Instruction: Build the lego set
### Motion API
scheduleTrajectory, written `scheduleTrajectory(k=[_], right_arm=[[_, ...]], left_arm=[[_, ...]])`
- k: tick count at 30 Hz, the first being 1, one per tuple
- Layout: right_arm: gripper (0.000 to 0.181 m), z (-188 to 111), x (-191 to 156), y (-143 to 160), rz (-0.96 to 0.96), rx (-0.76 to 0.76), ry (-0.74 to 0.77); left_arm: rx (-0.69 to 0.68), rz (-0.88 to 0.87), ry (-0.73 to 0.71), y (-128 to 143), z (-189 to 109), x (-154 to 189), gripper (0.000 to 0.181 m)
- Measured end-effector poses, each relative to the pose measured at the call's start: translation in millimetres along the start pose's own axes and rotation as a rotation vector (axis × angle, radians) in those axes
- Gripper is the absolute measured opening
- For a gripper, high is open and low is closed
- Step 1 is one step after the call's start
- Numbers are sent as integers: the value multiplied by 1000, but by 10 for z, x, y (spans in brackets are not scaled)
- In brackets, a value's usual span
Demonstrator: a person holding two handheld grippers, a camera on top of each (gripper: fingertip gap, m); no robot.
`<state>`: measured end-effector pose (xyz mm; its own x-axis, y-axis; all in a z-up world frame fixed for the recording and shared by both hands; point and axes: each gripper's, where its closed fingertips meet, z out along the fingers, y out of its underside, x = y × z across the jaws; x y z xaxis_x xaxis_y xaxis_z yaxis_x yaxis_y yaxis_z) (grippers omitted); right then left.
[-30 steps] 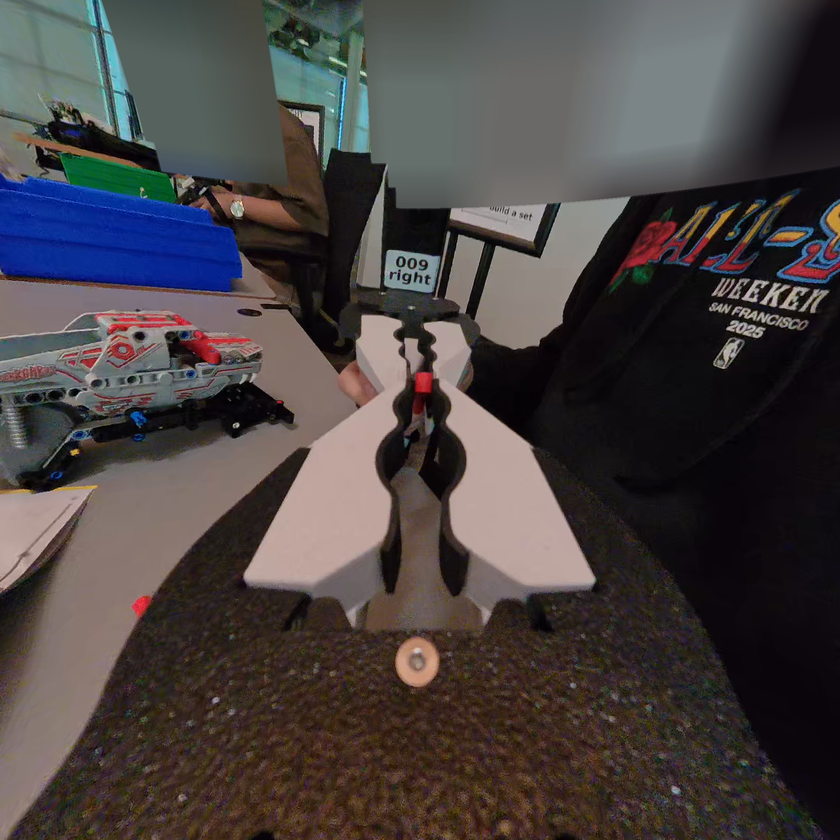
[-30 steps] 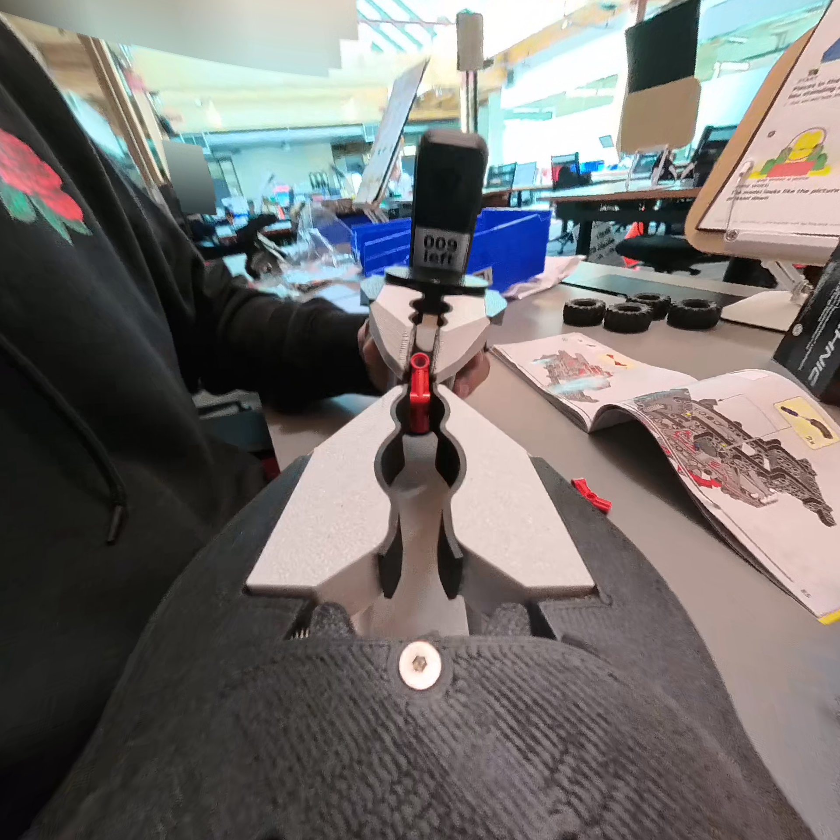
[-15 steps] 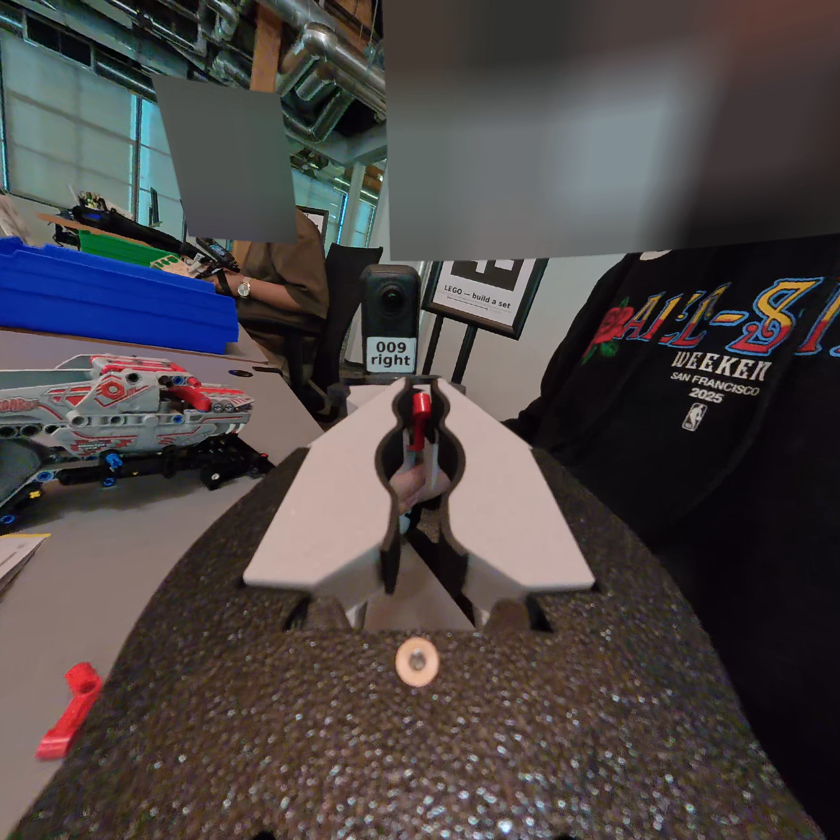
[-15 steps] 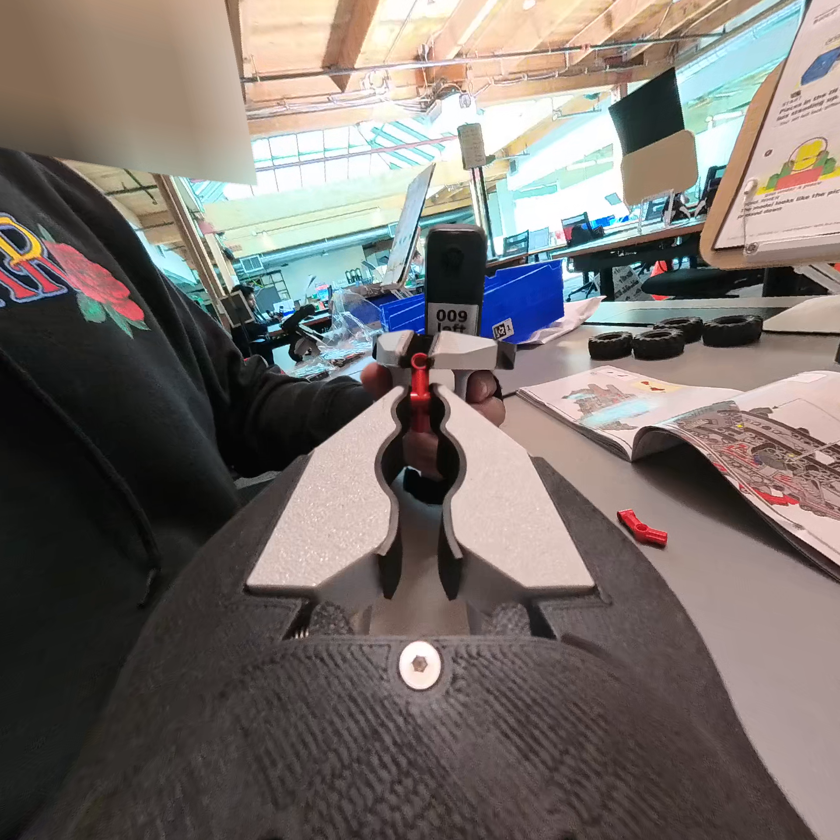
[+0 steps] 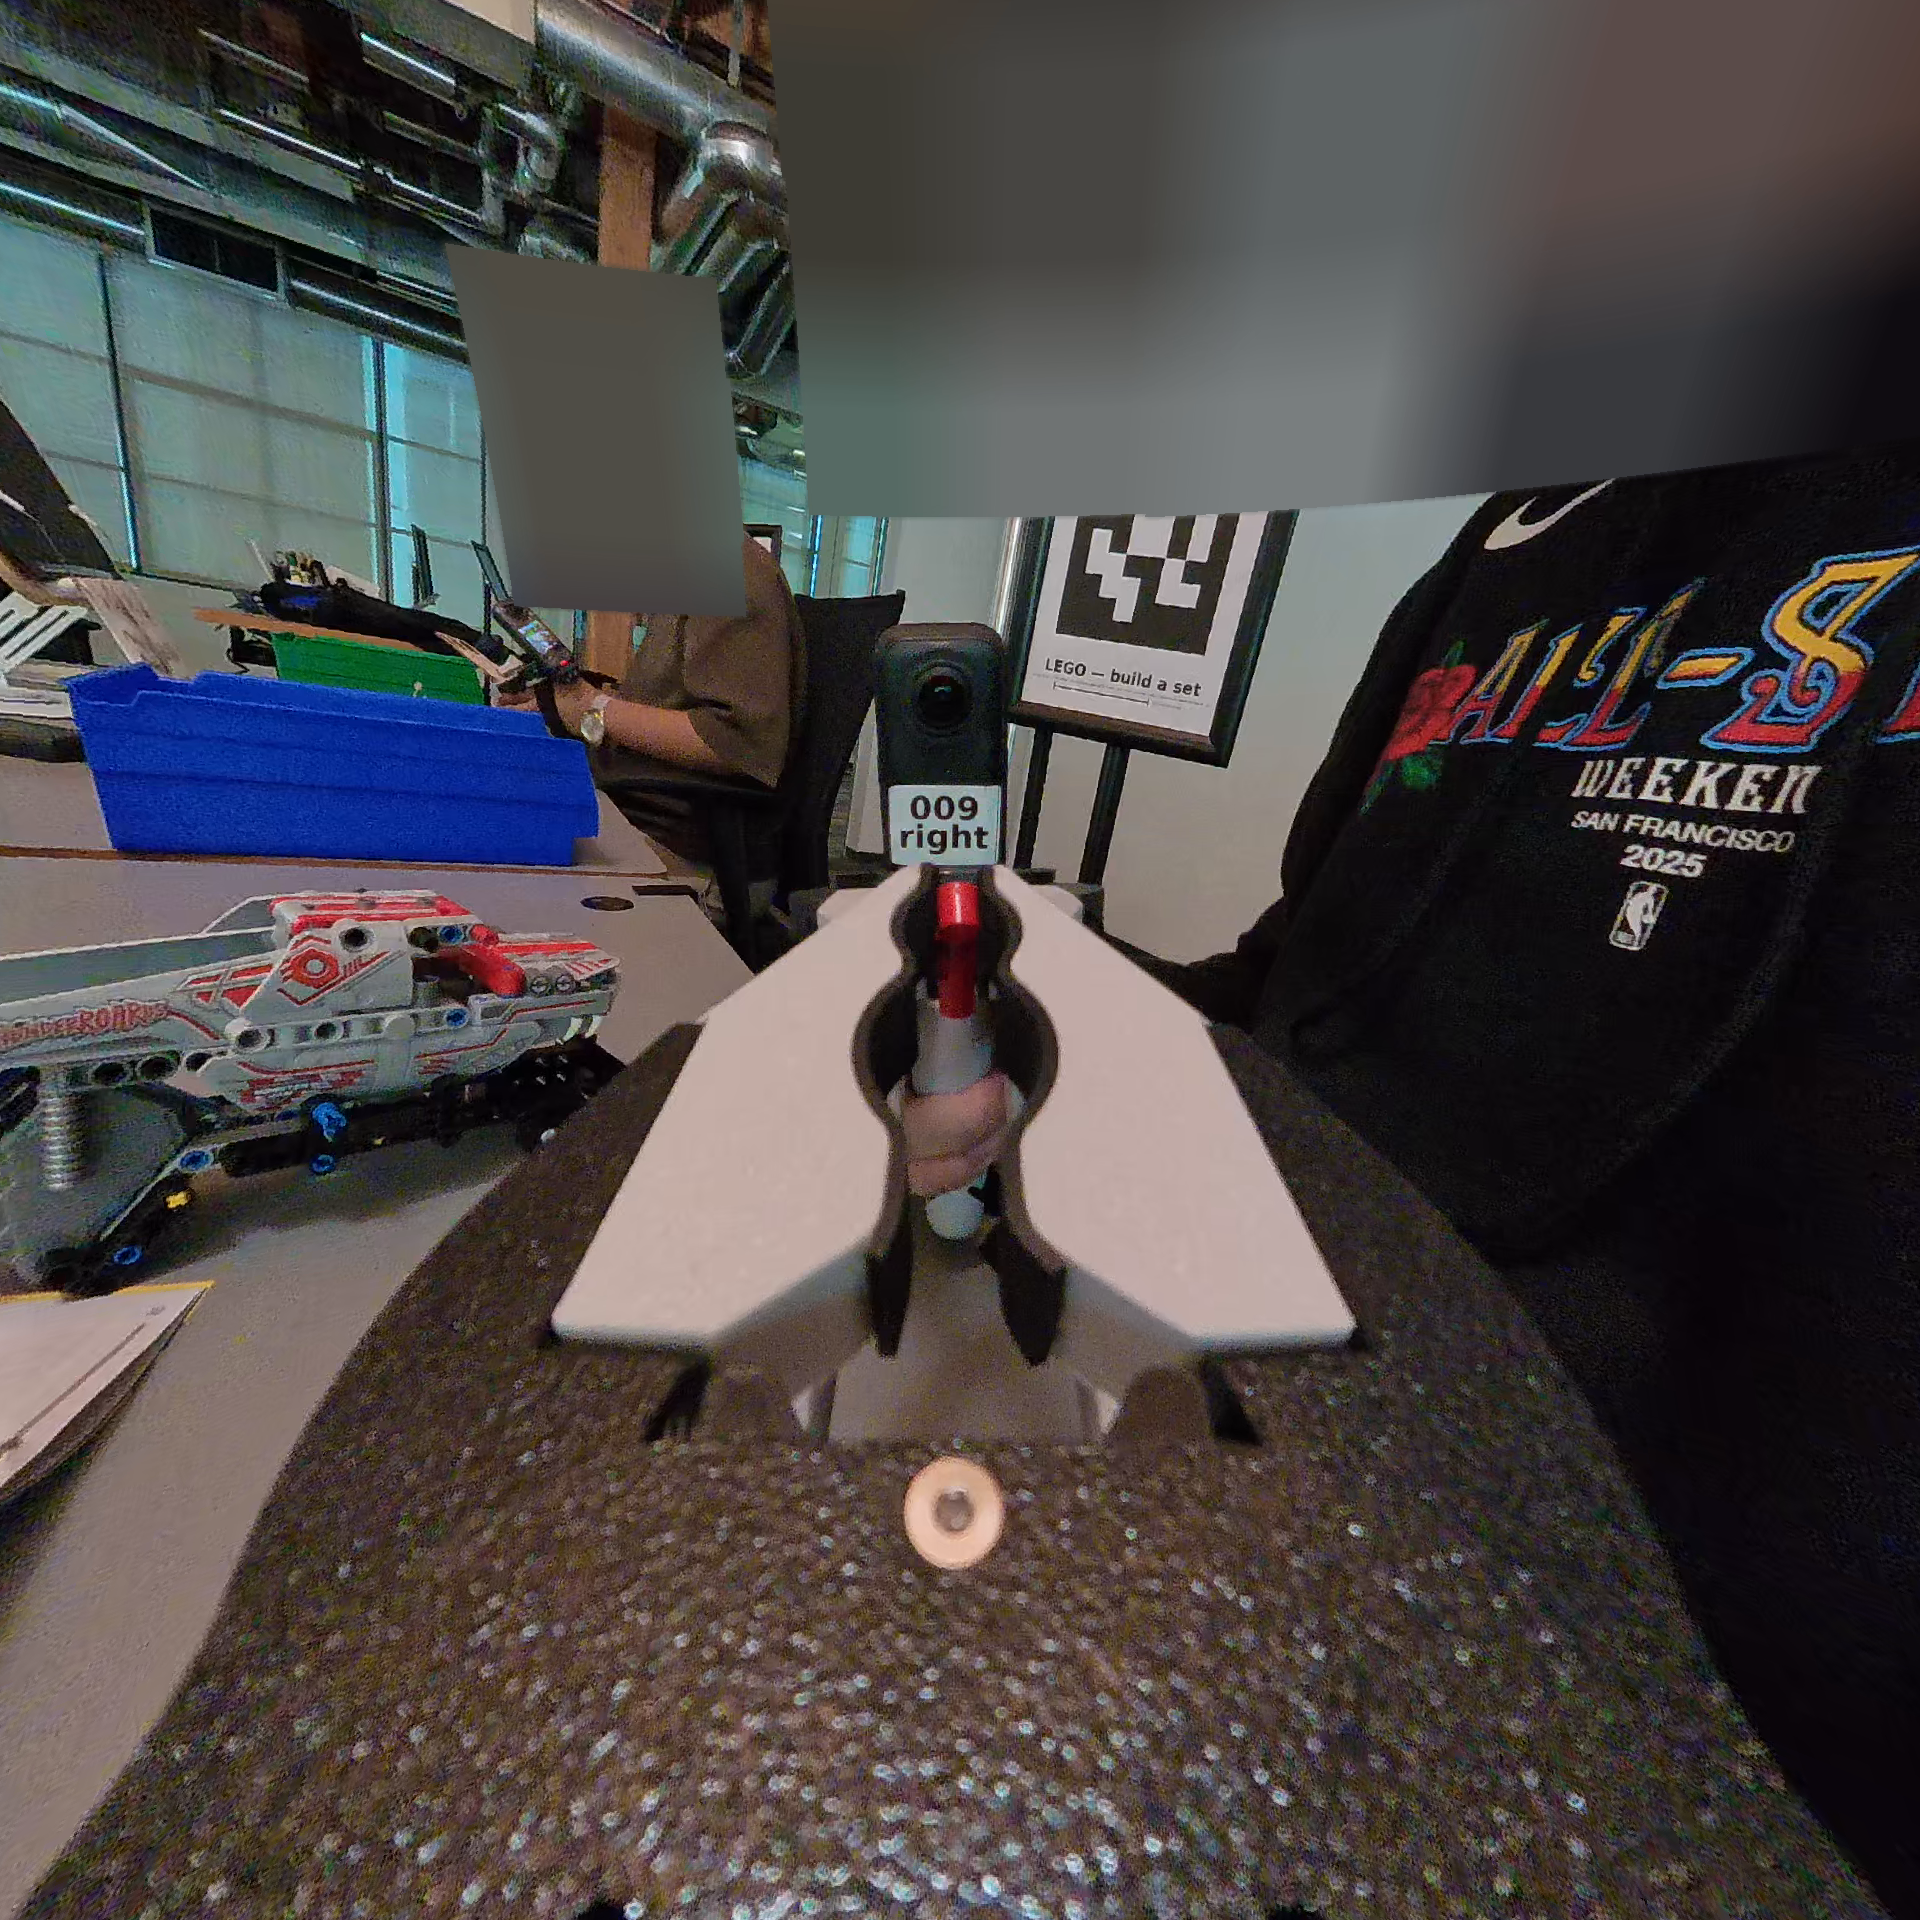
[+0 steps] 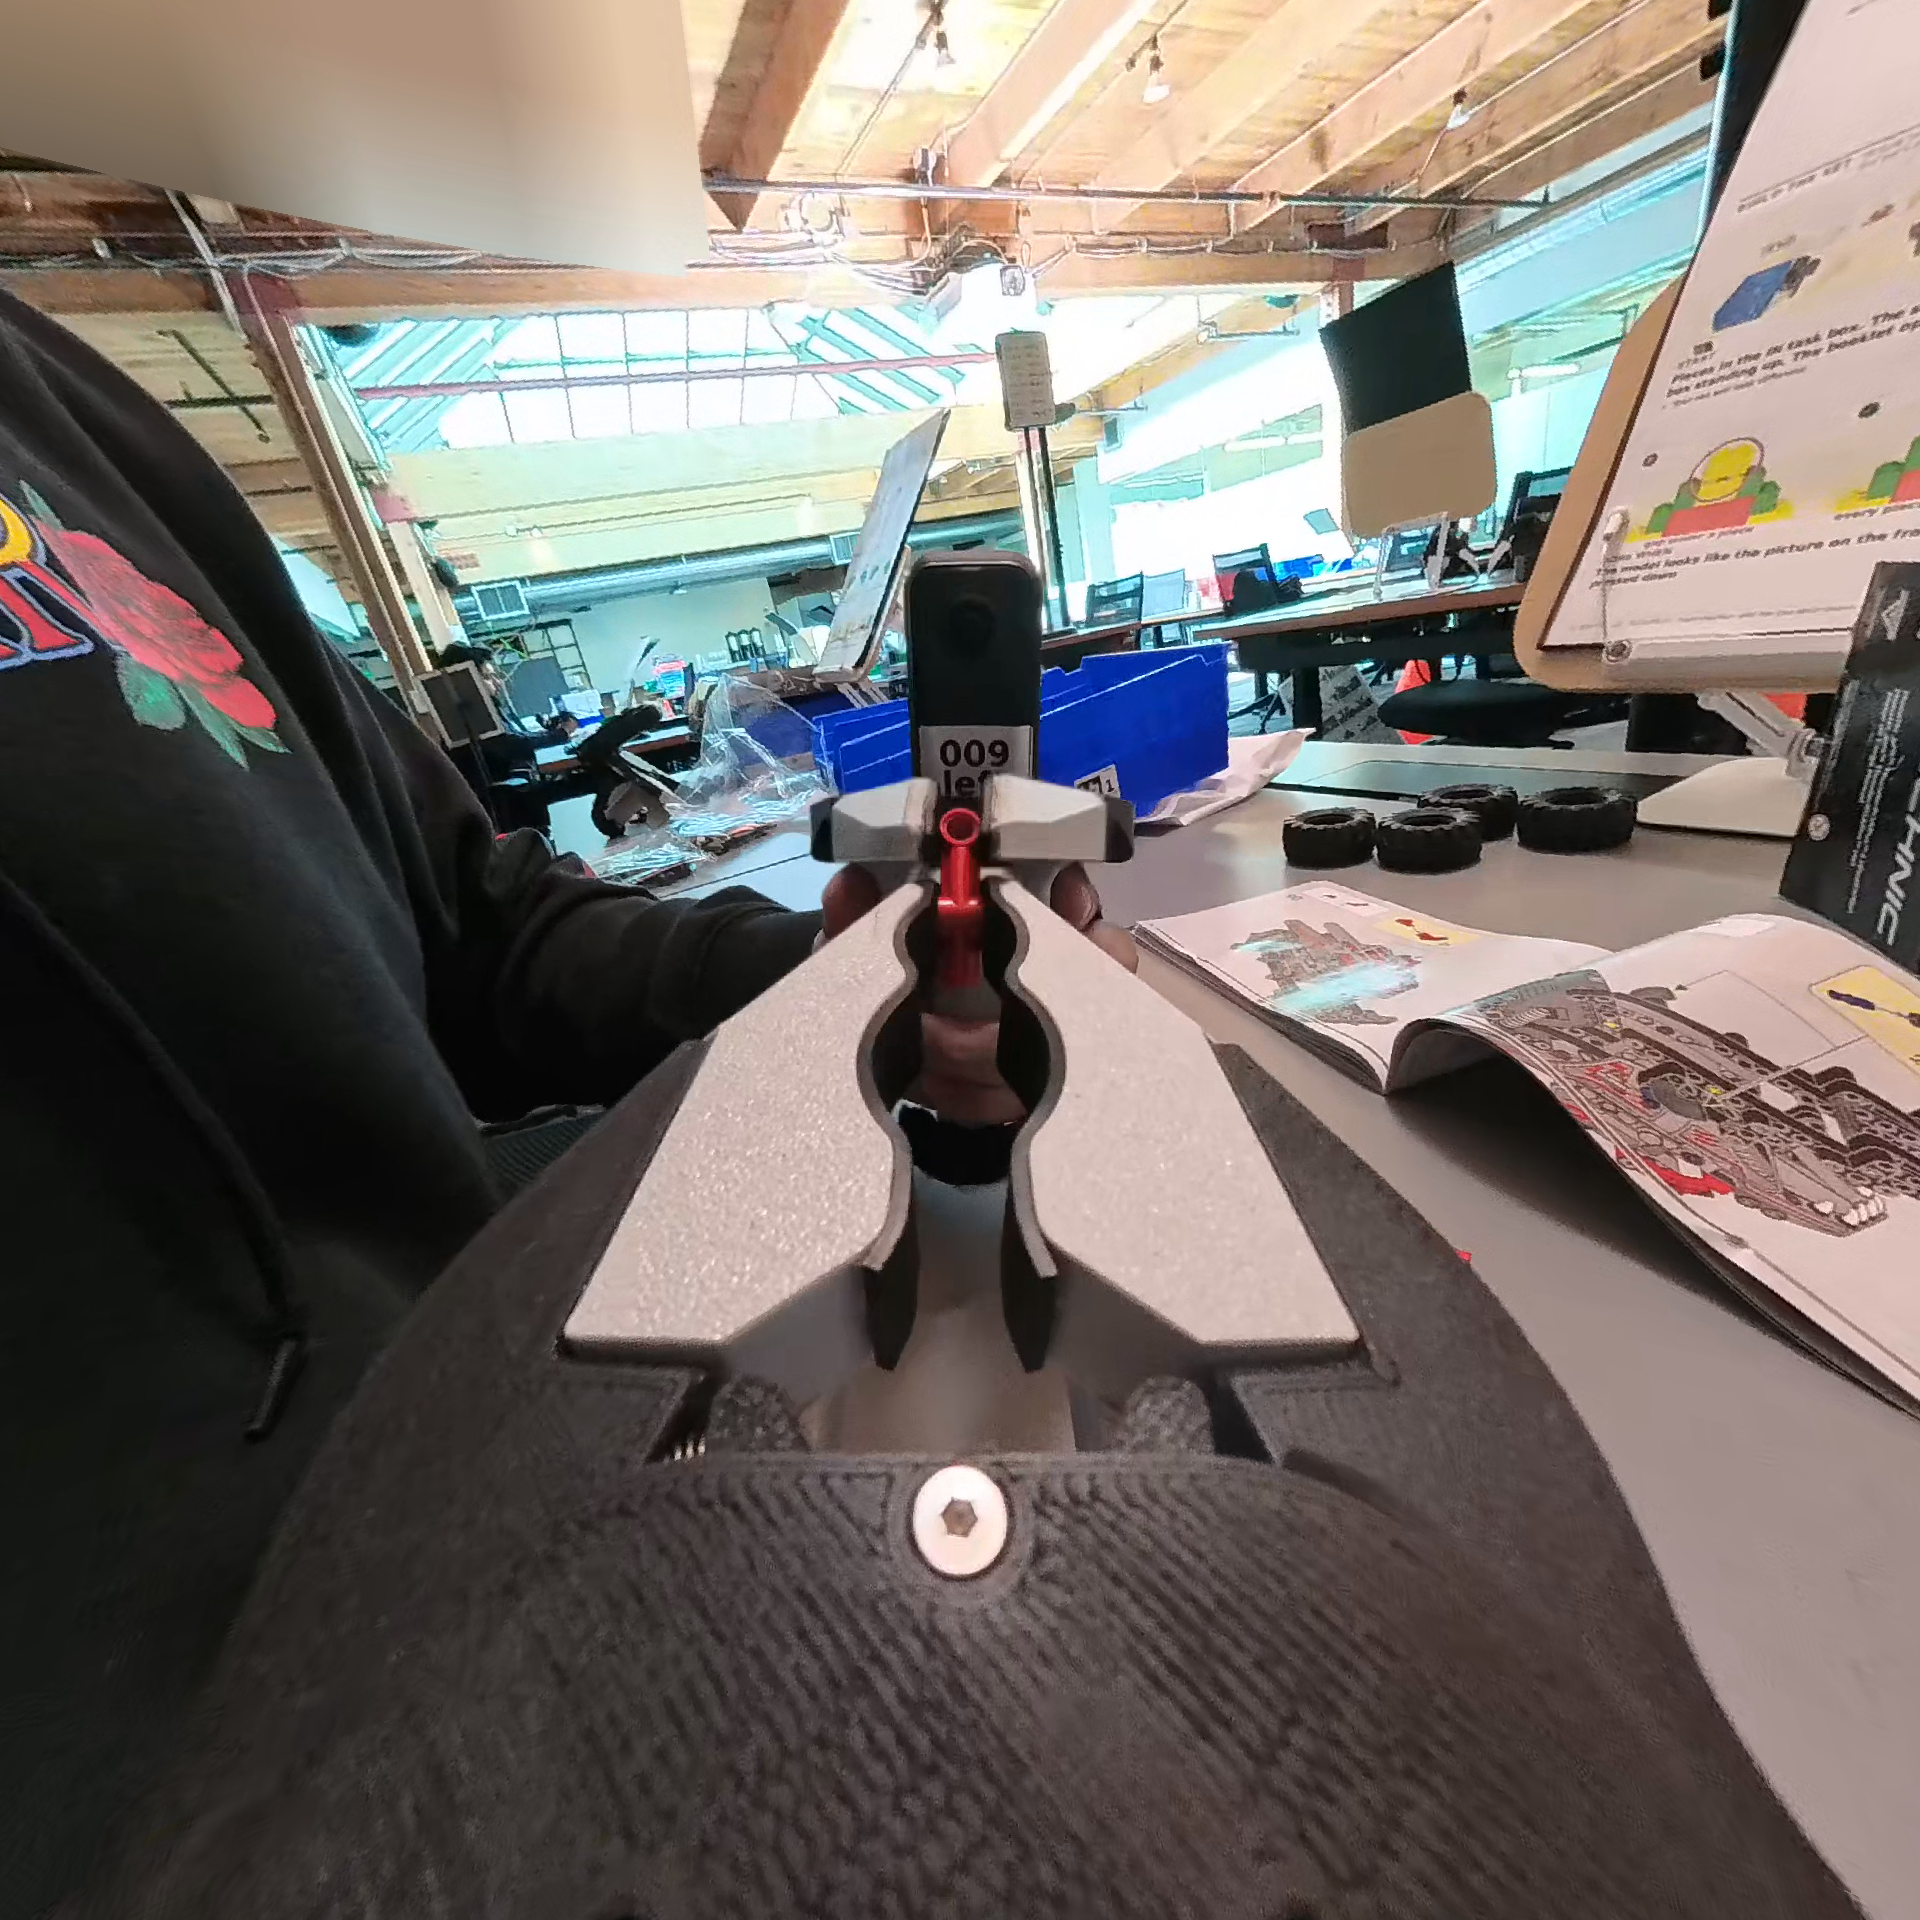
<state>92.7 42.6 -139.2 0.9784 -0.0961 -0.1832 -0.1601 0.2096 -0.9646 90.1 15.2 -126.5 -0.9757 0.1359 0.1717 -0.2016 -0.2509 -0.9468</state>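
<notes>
A small red Lego pin (image 5: 956,945) is held in the air between my two grippers, which face each other tip to tip. My left gripper (image 5: 954,904) is shut on one end of it. My right gripper (image 6: 956,914) is shut on the red pin (image 6: 956,904) from the other side, and the pin's round end shows between the left gripper's fingertips (image 6: 894,831). The partly built grey and red truck (image 5: 301,997) stands on the table to the left. An open instruction booklet (image 6: 1558,1039) lies on the right.
Three black tyres (image 6: 1423,831) sit behind the booklet. Blue bins (image 5: 332,769) stand at the back. A clipboard on a stand (image 6: 1714,416) and a black box (image 6: 1860,790) are at the right. A person in a black sweatshirt (image 5: 1610,883) is close behind the grippers. Both grippers' tips are close together, under 4 cm apart.
Both grippers have risen and tilted up to a more level view while still holding the red pin between them. The loose red piece on the table has dropped out of sight.
</notes>
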Motion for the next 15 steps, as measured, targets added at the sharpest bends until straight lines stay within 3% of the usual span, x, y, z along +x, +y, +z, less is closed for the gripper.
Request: scheduleTrajectory(k=[6,9,15], right_arm=[[6,6,15,17,-47,-20,30],[13,11,-10,21,-120,-56,32],[7,16,60,44,-309,-156,130]], left_arm=[[-16,34,-14,17,-10,-13,5],[-25,56,-8,19,-25,-9,5],[-31,84,-34,7,-25,-34,5]])
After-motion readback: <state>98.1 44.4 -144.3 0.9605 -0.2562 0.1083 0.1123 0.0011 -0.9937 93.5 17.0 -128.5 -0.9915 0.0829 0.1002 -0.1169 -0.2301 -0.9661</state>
